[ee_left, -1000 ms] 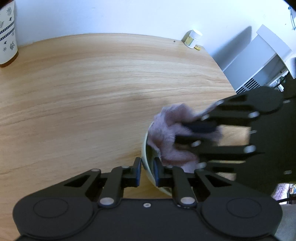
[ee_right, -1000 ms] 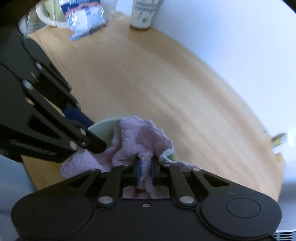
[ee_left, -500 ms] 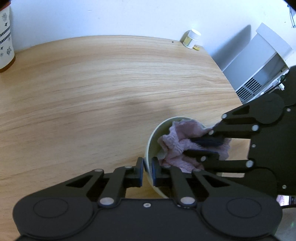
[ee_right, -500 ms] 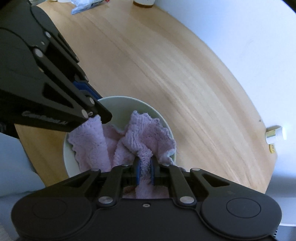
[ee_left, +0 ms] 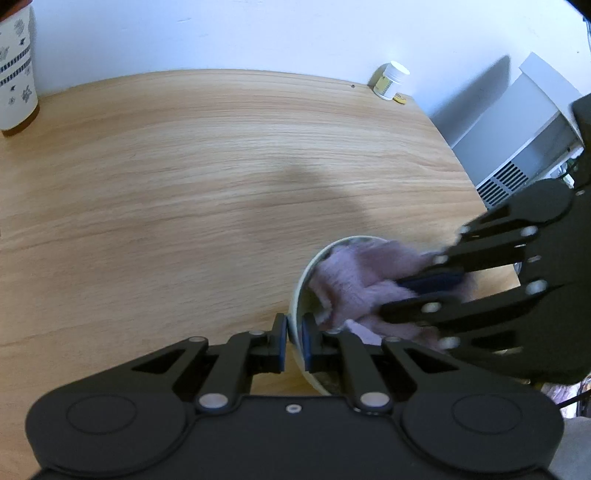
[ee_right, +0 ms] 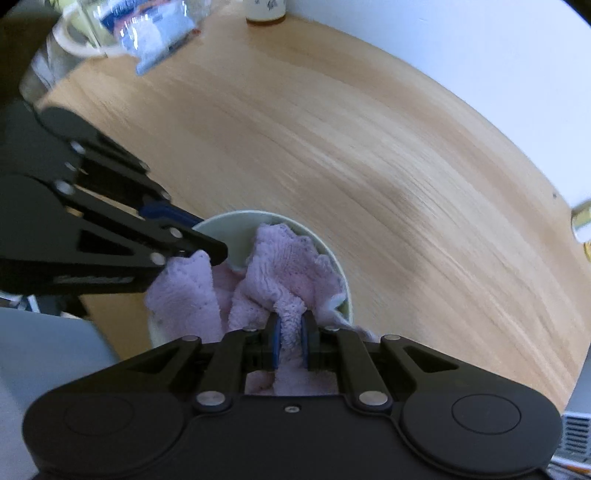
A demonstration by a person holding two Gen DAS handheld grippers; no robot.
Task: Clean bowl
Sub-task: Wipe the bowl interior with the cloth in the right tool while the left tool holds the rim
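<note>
A: Where is the bowl?

B: It sits on the wooden table, close to the table's near edge, well apart from the things at the far side. It is pale green.

A: Who has hold of it?

B: The left gripper. Its two blue pads stand one on each side of the bowl's wall, one outside and one inside, pressed onto the rim. The jaws are clamped on it.

A: And the other one?

B: The right gripper points steeply down into the bowl. Its jaws are pinched together on a fold of the pink cloth. The cloth is bunched up inside the bowl, and a flap of it spills over the rim on the side nearest the left gripper's fingers. In the left wrist view the cloth fills most of the bowl's opening, and the right gripper reaches in across it from the right.

A: What else stands around the bowl?

B: Far from it, against the white wall, a small white-capped jar sits at the table's back corner. A patterned white canister stands at the opposite far side. In the right wrist view a mug and a crinkled plastic packet lie beyond the bowl, at the far end of the table, though blurred. A white appliance with vent slots stands off the table's edge, beyond the bowl.
</note>
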